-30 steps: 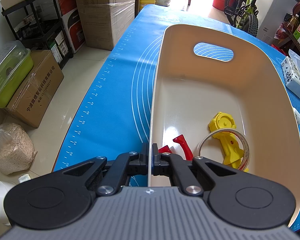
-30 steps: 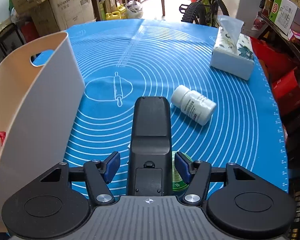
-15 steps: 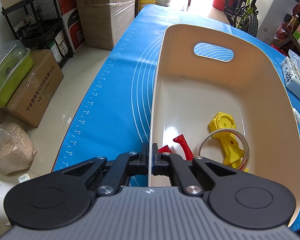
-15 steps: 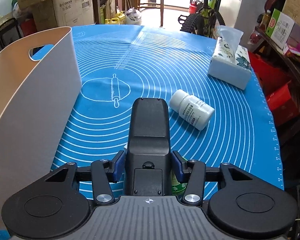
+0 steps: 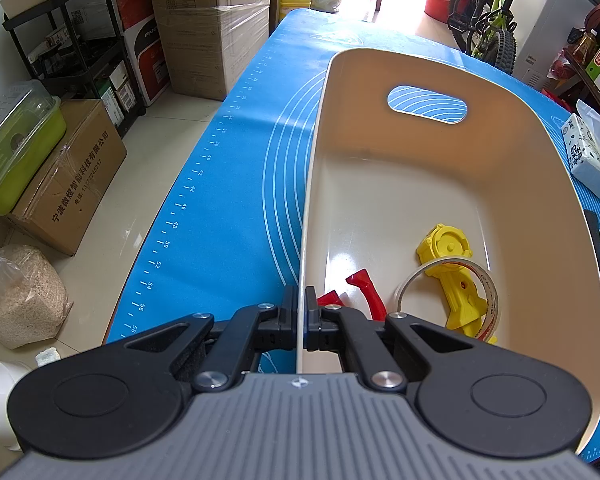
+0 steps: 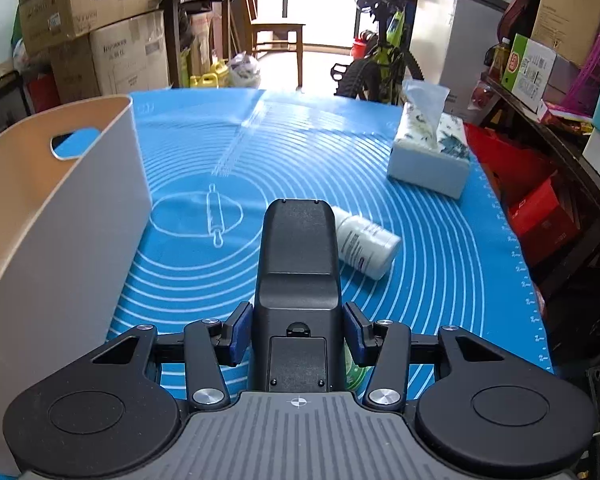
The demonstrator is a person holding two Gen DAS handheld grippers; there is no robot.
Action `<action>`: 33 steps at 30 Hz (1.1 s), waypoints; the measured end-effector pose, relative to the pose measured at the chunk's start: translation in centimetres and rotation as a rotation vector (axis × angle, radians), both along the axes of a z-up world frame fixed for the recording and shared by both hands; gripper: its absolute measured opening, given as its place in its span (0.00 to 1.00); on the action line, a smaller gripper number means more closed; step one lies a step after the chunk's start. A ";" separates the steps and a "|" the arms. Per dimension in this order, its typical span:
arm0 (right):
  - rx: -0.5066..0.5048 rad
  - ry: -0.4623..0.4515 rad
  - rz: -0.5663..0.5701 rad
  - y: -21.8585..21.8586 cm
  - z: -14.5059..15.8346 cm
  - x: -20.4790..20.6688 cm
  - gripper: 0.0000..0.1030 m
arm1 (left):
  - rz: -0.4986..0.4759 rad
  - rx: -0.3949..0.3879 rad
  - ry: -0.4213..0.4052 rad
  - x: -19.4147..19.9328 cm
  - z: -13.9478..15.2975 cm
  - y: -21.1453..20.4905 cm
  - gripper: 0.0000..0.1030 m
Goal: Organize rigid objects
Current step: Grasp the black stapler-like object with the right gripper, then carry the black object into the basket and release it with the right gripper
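My left gripper (image 5: 300, 312) is shut on the near left rim of the cream bin (image 5: 380, 184), which stands on the blue mat. Inside the bin lie a yellow plastic tool (image 5: 448, 264), a roll of clear tape (image 5: 488, 296) and a red piece (image 5: 364, 292). My right gripper (image 6: 298, 330) is shut on a black boxy device (image 6: 298, 256) and holds it above the mat, right of the bin (image 6: 60, 216). A white pill bottle (image 6: 366, 246) lies on its side just beyond the device. A green object shows partly under the right gripper.
A tissue box (image 6: 430, 156) stands at the mat's far right; it also shows in the left wrist view (image 5: 584, 156). Cardboard boxes (image 5: 208, 20), a black shelf and a green container (image 5: 16, 144) stand on the floor left of the table. A bicycle (image 6: 380, 60) is behind the table.
My right gripper closed on the black device and lifted it, tilting the view up. The left gripper kept its hold on the bin rim and did not move.
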State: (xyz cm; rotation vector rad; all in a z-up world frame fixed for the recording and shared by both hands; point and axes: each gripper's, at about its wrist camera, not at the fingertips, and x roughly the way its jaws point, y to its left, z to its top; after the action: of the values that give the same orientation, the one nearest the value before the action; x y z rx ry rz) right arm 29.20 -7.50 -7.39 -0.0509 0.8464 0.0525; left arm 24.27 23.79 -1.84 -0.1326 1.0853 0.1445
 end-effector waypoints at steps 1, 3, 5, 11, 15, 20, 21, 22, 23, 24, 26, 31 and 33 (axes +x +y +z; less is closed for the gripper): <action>0.003 -0.005 -0.002 0.0 0.1 0.0 0.52 | 0.000 0.000 0.000 0.0 0.0 0.0 0.04; 0.009 -0.014 -0.007 -0.1 0.3 0.0 0.52 | 0.000 0.000 0.000 0.0 0.0 0.0 0.04; 0.018 -0.024 -0.010 -0.2 0.6 -0.1 0.52 | 0.000 -0.001 0.000 0.0 0.0 0.0 0.04; 0.029 -0.058 -0.003 0.0 2.2 -0.5 0.52 | 0.000 -0.001 0.000 0.0 0.0 0.0 0.04; 0.035 -0.093 0.016 0.8 4.4 -0.5 0.52 | 0.000 -0.001 0.000 0.0 0.0 0.0 0.04; 0.049 -0.154 0.058 2.5 7.6 -0.5 0.52 | 0.000 -0.001 0.000 0.0 0.0 0.0 0.04; 0.053 -0.166 0.070 3.1 8.2 -0.6 0.52 | 0.000 -0.001 0.000 0.0 0.0 0.0 0.04; 0.057 -0.177 0.082 3.6 8.8 -0.6 0.52 | 0.000 -0.002 0.000 0.0 0.0 0.0 0.04; 0.064 -0.183 0.095 4.1 9.3 -0.6 0.52 | 0.000 -0.002 0.000 0.0 0.0 0.0 0.04; 0.073 -0.189 0.109 4.7 9.9 -0.5 0.52 | 0.000 -0.001 0.000 0.0 0.0 0.0 0.04; 0.079 -0.202 0.139 6.2 10.7 -0.4 0.52 | -0.001 0.000 0.000 -0.1 0.0 0.0 0.04; 0.104 -0.199 0.228 10.1 11.6 0.1 0.52 | 0.000 -0.003 0.000 -0.1 -0.1 0.0 0.04; 0.105 -0.184 0.265 11.7 11.5 0.2 0.52 | -0.001 -0.003 -0.001 0.0 -0.1 -0.1 0.04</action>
State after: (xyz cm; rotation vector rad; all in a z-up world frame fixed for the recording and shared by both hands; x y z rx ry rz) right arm 29.42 4.25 4.07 -0.0685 0.6480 0.3366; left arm 24.24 23.73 -1.94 -0.1349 1.0850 0.1423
